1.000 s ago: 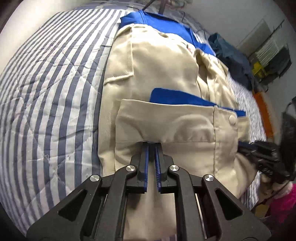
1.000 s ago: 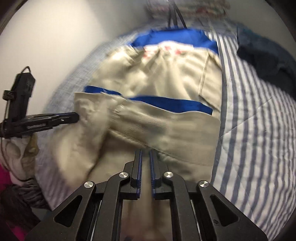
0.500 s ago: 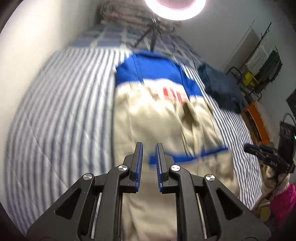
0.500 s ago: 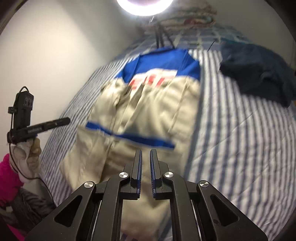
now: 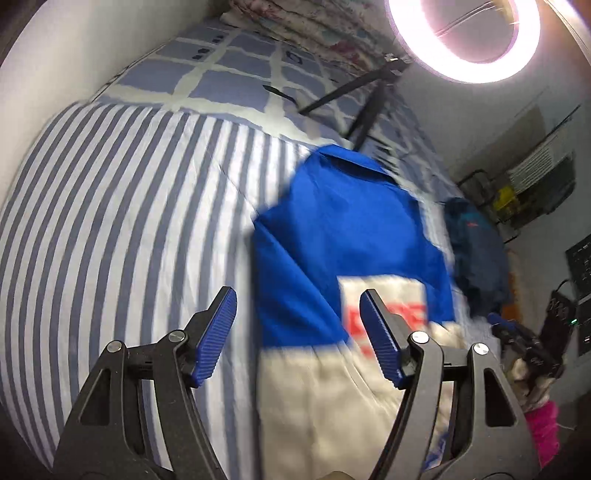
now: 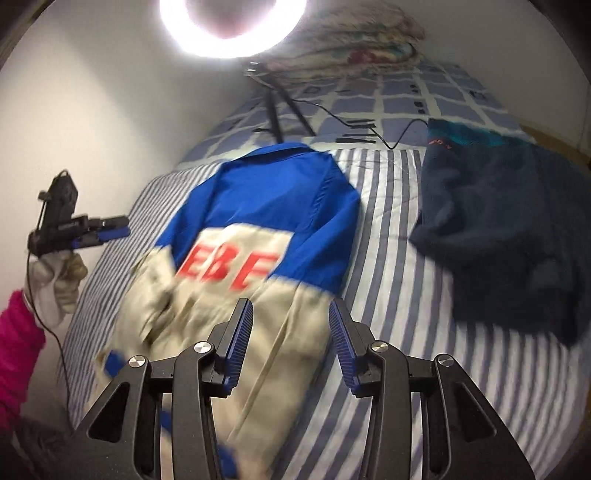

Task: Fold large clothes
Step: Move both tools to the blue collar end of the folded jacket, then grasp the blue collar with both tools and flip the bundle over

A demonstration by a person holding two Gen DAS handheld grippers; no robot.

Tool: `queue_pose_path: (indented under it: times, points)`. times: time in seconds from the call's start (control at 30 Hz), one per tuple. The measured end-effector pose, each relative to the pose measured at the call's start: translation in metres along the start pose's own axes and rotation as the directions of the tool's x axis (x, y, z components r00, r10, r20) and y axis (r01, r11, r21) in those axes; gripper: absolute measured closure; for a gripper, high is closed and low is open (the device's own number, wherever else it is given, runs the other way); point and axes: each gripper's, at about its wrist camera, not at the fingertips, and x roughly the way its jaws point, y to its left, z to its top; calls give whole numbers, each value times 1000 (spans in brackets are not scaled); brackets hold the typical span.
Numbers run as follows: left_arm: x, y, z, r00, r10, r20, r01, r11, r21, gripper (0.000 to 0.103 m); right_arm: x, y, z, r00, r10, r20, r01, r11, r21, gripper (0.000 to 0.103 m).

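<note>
One blue-and-beige jacket lay on the striped bed, one dark garment just beside it. Both grippers (left gripper, right gripper) hovered over the jacket, jaws opening, gripping nothing.

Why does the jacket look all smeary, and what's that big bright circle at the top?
In the left wrist view the blue and beige jacket is smeared by motion blur, while the ring light glares white. In the right wrist view the jacket's red letters blur too, the ring light washes out, and the fisheye lens bends the striped quilt.
</note>
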Motion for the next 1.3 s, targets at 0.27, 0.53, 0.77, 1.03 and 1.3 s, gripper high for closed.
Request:
queue_pose_path:
  times: [0.27,0.53,0.77,1.03,1.3]
  points:
    - [69,31,46,1000,-17,-14,17,999,-51,32,76,-39,53,999,-45,-7,46,998,53,61]
    - [105,11,66,995,-92,-38,92,996,2,41,135,-51,85,999,-12,-39,16,997,81,55]
    - [115,-18,60,998,-44,-36,48,991,127,98,146,-38,85,999,-48,1,48,999,11,73]
    - [80,-43,49,997,-3,79,-13,979,202,103,132,-25,88,995,-83,49,85,996,-29,99]
    - [15,-73,22,985,-58,165,8,958,286,103,77,2,92,984,-80,161,88,995,-38,100]
